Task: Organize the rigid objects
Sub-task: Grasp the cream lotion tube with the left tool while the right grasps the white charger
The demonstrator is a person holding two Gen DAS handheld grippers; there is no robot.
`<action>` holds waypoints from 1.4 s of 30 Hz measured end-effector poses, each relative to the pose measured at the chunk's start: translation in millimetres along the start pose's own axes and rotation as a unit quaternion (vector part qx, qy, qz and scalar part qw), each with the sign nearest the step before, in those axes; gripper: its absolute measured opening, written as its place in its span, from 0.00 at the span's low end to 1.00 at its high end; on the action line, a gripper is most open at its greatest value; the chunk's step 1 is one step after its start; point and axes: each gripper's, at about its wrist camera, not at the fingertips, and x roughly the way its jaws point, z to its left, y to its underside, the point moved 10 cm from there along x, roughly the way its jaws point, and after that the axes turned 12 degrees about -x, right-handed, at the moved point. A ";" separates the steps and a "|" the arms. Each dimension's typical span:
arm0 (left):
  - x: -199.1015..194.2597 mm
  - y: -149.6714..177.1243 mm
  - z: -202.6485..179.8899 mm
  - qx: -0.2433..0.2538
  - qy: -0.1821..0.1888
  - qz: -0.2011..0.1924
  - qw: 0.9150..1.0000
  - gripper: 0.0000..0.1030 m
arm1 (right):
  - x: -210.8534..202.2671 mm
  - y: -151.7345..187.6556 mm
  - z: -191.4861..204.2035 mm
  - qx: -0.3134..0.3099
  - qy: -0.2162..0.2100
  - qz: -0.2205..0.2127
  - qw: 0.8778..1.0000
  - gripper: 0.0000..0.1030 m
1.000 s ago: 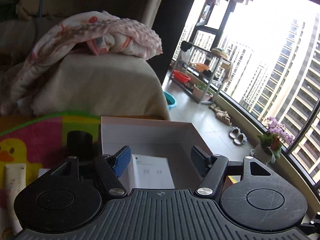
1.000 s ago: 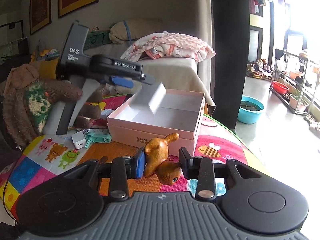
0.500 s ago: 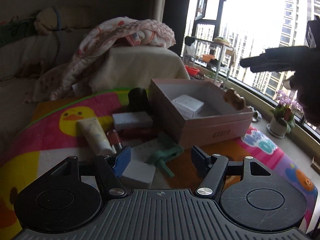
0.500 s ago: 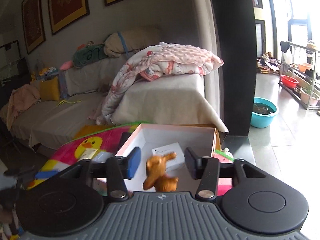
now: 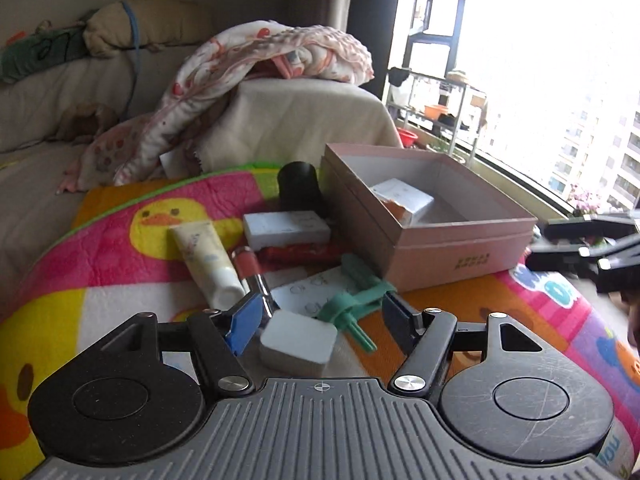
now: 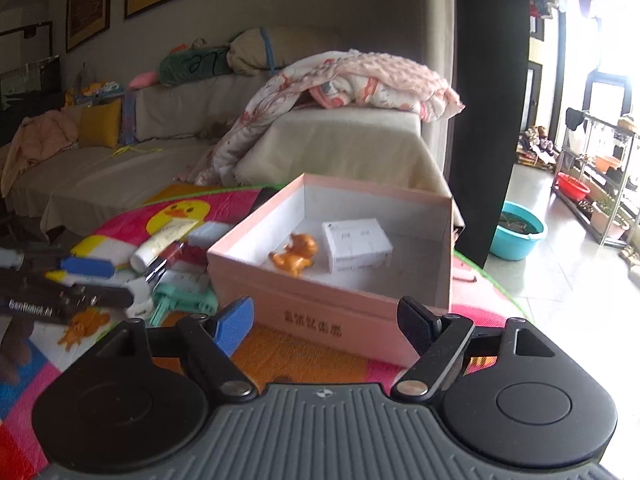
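Observation:
A pink open box (image 5: 460,240) (image 6: 320,320) stands on the colourful mat. Inside lie a white carton (image 6: 356,244) and an orange wooden animal figure (image 6: 294,256). My left gripper (image 5: 320,320) is open, its fingers on either side of a small white charger block (image 5: 298,342) on the mat. My right gripper (image 6: 326,320) is open and empty, just in front of the box's near wall. Loose items lie left of the box: a cream tube (image 5: 204,260), a lipstick (image 5: 250,268), a white case (image 5: 286,230), a black cylinder (image 5: 300,190), a green plastic clip (image 5: 356,300).
The mat (image 5: 120,240) covers a low table. A sofa with a pink blanket (image 5: 256,64) stands behind. To the right are a tiled floor, a teal basin (image 6: 518,234), a rack (image 6: 600,184) and the window. The left gripper shows in the right wrist view (image 6: 60,284).
My right gripper let go of the orange figure, which now lies in the box, and drew back. My left gripper came down from over the box to straddle the white charger block.

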 end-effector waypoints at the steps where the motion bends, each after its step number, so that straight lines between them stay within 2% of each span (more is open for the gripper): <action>1: 3.0 -7.9 6.0 -0.013 -0.012 -0.009 1.000 0.70 | 1.3 4.9 3.9 0.001 -0.007 0.006 1.000 0.77; 4: 13.4 -27.7 34.8 -0.076 -0.054 -0.016 0.996 0.70 | 3.0 15.2 11.7 0.003 -0.017 0.014 1.000 0.77; 7: 27.4 -40.2 62.9 -0.138 -0.075 -0.010 0.988 0.69 | 2.9 22.6 14.9 0.011 -0.021 0.017 1.000 0.77; 12: 58.3 -43.3 79.1 -0.142 -0.097 0.022 0.985 0.67 | 8.9 31.7 20.2 0.021 -0.033 0.030 0.999 0.77; 14: 71.0 -40.3 82.7 -0.148 -0.102 0.034 0.983 0.58 | 9.5 33.2 24.1 0.025 -0.040 0.030 0.998 0.77; 16: 76.6 -42.0 85.4 -0.153 -0.096 0.026 0.983 0.56 | 8.9 32.3 32.2 0.025 -0.053 0.027 0.998 0.77; 18: 78.2 -41.7 87.5 -0.153 -0.098 0.027 0.983 0.36 | 8.6 26.6 48.0 0.008 -0.071 0.019 0.997 0.77; 21: 68.5 -33.9 84.6 -0.150 -0.078 0.036 0.985 0.28 | 9.0 14.8 78.6 -0.046 -0.088 0.001 0.995 0.77; 25: 33.4 -9.1 76.9 -0.123 -0.059 0.047 0.990 0.28 | 16.6 0.9 119.6 -0.124 -0.097 -0.020 0.987 0.75; 28: -0.5 12.9 75.2 -0.109 -0.055 0.057 0.991 0.28 | 29.3 -7.9 140.5 -0.152 -0.108 -0.018 0.982 0.69; 31: -31.1 33.9 76.0 -0.101 -0.057 0.069 0.991 0.28 | 46.2 -20.7 159.1 -0.174 -0.123 -0.021 0.977 0.68; 33: -45.5 45.5 76.0 -0.096 -0.055 0.077 0.991 0.29 | 61.7 -27.8 168.8 -0.188 -0.119 -0.021 0.975 0.67; 36: -57.9 54.4 74.0 -0.084 -0.053 0.078 0.992 0.30 | 88.4 -33.3 178.9 -0.190 -0.114 -0.006 0.975 0.60; 39: -61.0 58.9 68.7 -0.051 -0.060 0.072 0.994 0.30 | 99.1 -39.2 185.2 -0.201 -0.099 -0.009 0.974 0.53; 41: -59.2 60.2 62.6 -0.020 -0.073 0.069 0.995 0.30 | 91.1 -39.6 189.3 -0.208 -0.111 -0.013 0.972 0.32; 42: -58.5 61.4 59.8 -0.004 -0.081 0.067 0.994 0.30 | 85.0 -36.7 193.0 -0.215 -0.128 -0.008 0.968 0.18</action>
